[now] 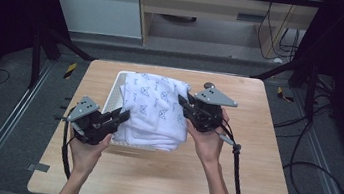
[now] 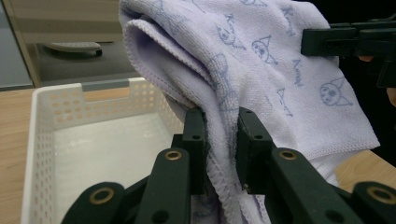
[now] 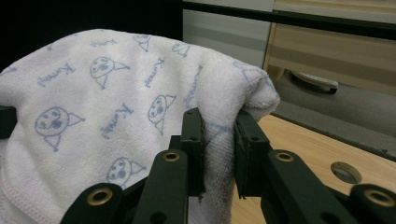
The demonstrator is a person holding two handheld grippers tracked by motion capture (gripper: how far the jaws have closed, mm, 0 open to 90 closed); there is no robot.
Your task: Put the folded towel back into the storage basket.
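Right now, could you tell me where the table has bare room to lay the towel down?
Bare wood lies between the basket and the table's near edge, and along both sides. The middle is crowded: towel, both grippers.

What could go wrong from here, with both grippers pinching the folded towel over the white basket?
1. The left gripper and right gripper each pinch only a bunched fold of the towel, so an inner layer may slip and the fold could come undone.
2. The towel overhangs the right rim of the basket in the high view; if lowered as is, that side might drape outside.
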